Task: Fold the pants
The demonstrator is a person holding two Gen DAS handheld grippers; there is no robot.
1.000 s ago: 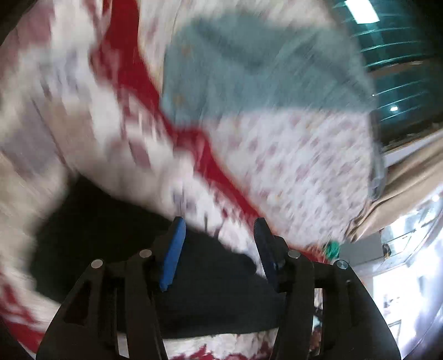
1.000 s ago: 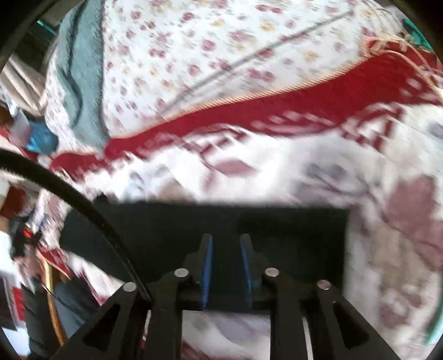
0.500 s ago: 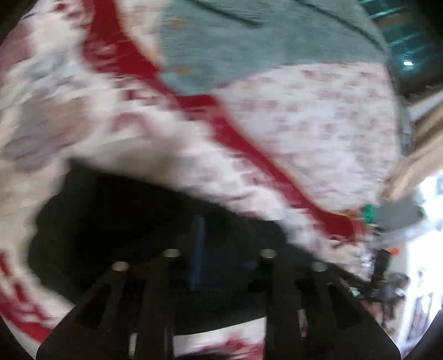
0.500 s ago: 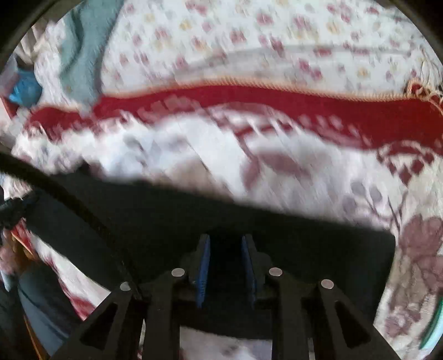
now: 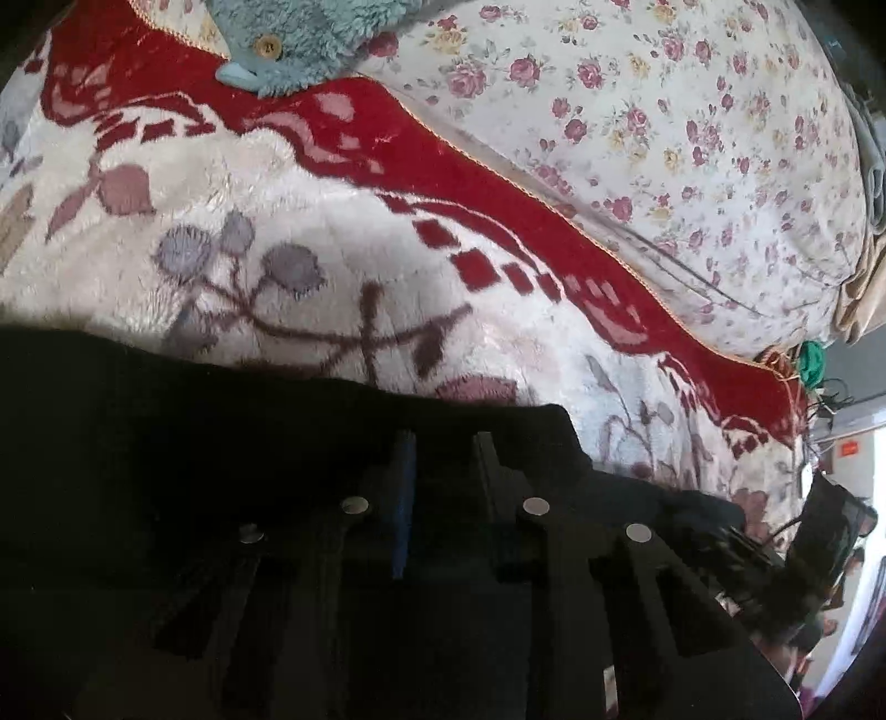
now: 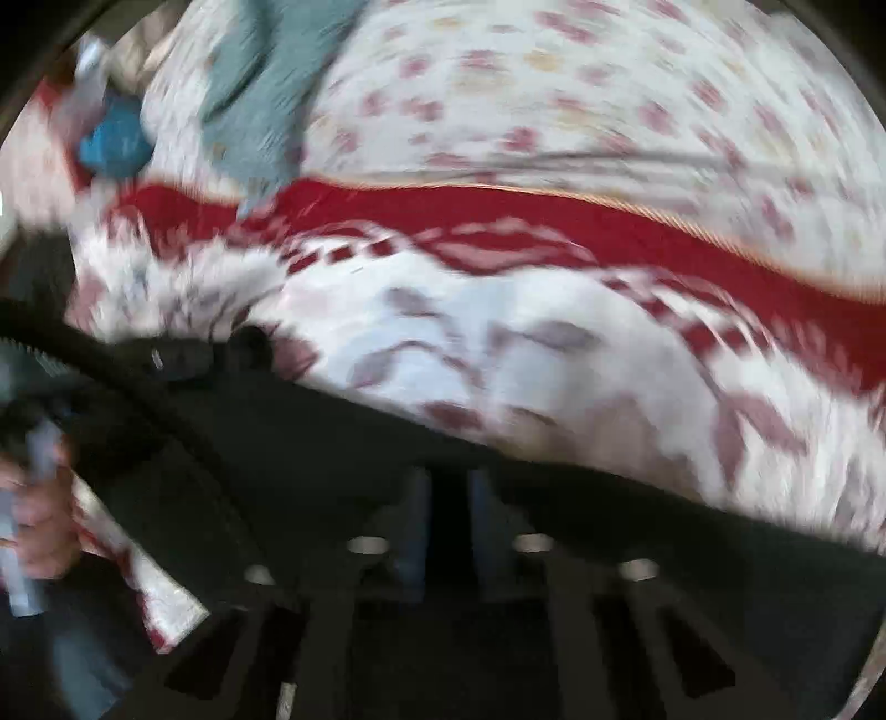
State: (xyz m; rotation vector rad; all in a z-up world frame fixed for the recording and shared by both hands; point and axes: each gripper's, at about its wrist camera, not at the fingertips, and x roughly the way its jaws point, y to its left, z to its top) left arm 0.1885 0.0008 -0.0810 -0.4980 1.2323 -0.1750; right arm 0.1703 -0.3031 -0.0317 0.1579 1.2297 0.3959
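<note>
Bed blanket [image 5: 343, 266] carries black pants [image 5: 166, 421]; left tongs [image 5: 440, 443] closing with pants between, right tongs [image 6: 446, 482] clamped on pants.

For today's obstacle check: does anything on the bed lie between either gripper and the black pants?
Nothing visible does. The left gripper and right gripper are already over the black pants. The teal fleece garment lies far off on the floral sheet.
</note>
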